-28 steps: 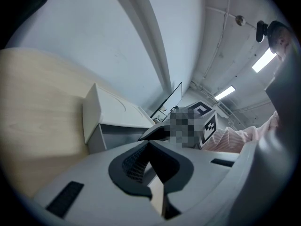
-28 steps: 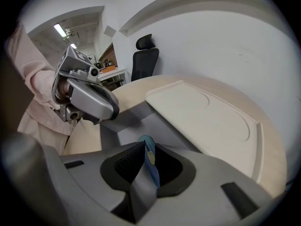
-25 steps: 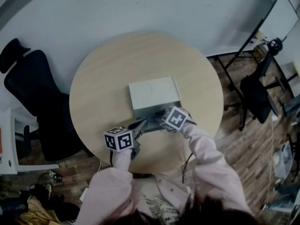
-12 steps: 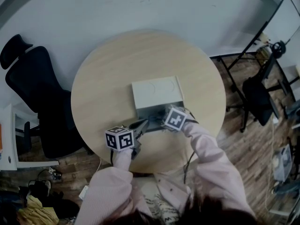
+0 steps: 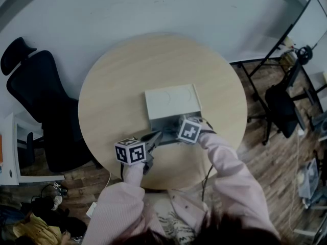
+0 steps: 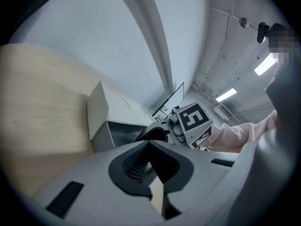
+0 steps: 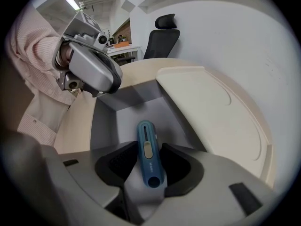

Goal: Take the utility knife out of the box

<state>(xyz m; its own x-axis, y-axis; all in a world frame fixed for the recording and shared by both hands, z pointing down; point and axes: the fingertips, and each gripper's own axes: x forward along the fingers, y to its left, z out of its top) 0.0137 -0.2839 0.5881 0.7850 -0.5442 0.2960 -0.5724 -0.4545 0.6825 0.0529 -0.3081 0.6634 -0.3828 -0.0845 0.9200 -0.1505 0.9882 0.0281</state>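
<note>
A blue utility knife (image 7: 148, 154) lies flat on the floor of the grey drawer (image 7: 127, 117) pulled out of the white box (image 5: 171, 100). My right gripper (image 7: 149, 166) points steeply down into the drawer, its jaws opening on either side of the knife with a gap at each pad. In the head view this right gripper (image 5: 179, 130) hangs over the drawer (image 5: 162, 122). My left gripper (image 5: 155, 136) is shut, its tips at the drawer's front left corner. I cannot tell whether it pinches the wall. The left gripper view shows the box (image 6: 101, 107).
The box stands near the middle of a round pale wooden table (image 5: 112, 96). A black office chair (image 5: 38, 101) is beside the table at the left. Stands and another chair (image 5: 278, 103) crowd the floor at the right.
My right gripper has rolled and tipped a little over the drawer, its marker cube showing a different face angle. The left gripper and the box have stayed where they were.
</note>
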